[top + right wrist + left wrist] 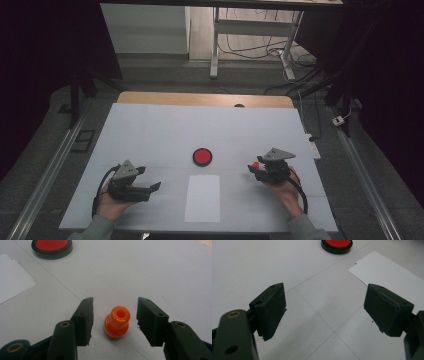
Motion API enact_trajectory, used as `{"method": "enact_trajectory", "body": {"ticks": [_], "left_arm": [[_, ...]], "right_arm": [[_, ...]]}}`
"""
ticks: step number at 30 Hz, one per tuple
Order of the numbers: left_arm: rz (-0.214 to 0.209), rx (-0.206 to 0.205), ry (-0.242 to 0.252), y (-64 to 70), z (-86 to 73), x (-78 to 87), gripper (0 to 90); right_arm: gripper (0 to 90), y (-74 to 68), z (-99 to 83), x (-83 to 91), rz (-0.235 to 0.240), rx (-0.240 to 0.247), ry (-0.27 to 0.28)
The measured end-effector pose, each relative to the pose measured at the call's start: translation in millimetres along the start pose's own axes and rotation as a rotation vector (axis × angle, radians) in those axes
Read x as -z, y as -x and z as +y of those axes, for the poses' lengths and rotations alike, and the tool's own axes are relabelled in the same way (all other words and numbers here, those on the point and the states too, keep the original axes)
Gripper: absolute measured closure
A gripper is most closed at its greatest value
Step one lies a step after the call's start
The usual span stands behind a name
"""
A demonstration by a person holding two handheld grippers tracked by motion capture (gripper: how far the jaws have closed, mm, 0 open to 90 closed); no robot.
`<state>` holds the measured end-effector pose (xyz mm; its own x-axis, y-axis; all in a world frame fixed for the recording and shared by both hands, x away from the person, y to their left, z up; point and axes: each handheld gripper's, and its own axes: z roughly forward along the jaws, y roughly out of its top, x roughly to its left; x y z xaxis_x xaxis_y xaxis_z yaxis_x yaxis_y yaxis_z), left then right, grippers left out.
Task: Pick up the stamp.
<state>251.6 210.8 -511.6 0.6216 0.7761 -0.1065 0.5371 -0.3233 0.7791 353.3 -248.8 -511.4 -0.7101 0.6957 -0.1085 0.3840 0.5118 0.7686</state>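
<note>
A small orange plastic piece (117,322) with a hole in its top stands upright on the table, between the two jaws of my right gripper (114,315). The jaws stand apart from it on both sides, so that gripper is open. From the high view the piece (255,164) shows as a red-orange dot at the right gripper (256,170) tips. A round red disc in a black rim (202,156) lies mid-table. My left gripper (156,187) rests low at the left, wide open and holding nothing, its jaws (324,307) over bare table.
A white paper sheet (202,198) lies between the hands near the front edge. The white table top (165,130) has thin seam lines. Beyond its far wooden edge are desk legs and cables on the floor.
</note>
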Motion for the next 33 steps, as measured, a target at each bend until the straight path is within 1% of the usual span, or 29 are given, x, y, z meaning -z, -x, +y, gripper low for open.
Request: {"method": "enact_trajectory", "body": {"ticks": [1, 2, 3, 4, 9, 10, 11, 12, 15, 24, 33], "left_arm": [[0.000, 0.000, 0.000, 0.0, 0.0, 0.0, 18.3], [0.000, 0.000, 0.000, -0.1, -0.1, 0.0, 18.3], [0.001, 0.000, 0.000, -0.2, -0.1, 0.1, 18.3], [0.001, 0.000, 0.000, -0.3, -0.1, 0.2, 18.3], [0.003, -0.001, -0.002, -0.4, -0.3, -0.1, 18.4], [0.003, -0.001, -0.002, -0.4, -0.3, -0.1, 18.4], [0.002, 0.000, -0.003, -0.5, -0.3, 0.1, 18.4], [0.002, 0.001, -0.002, -0.5, -0.3, 0.2, 18.4], [0.004, 0.001, -0.001, -0.3, -0.3, 0.2, 18.5], [0.004, 0.001, 0.000, -0.2, -0.4, 0.8, 18.6], [0.004, 0.002, -0.002, -0.5, -0.9, 0.8, 18.7]], "right_arm": [[48.2, 0.0, 0.0, 0.0, 0.000, 0.000, 0.000], [50.2, -0.7, -0.4, -1.1, -0.011, 0.012, -0.006], [50.2, -0.7, -0.4, -1.1, -0.011, 0.012, -0.006], [52.3, -1.0, -0.7, -1.4, -0.006, 0.015, -0.008], [58.8, -0.6, -1.3, -0.5, -0.021, 0.016, -0.010], [58.8, -0.6, -1.3, -0.5, -0.021, 0.016, -0.010], [62.7, -0.3, -1.6, -0.1, -0.021, 0.010, -0.008], [62.7, -0.3, -1.6, -0.1, -0.021, 0.010, -0.008], [70.5, 0.2, -1.5, 1.4, -0.026, 0.013, -0.004], [71.8, 0.1, -1.3, 2.8, -0.024, 0.016, 0.005], [71.9, 1.3, -0.6, 6.3, -0.025, 0.002, 0.032]]}}
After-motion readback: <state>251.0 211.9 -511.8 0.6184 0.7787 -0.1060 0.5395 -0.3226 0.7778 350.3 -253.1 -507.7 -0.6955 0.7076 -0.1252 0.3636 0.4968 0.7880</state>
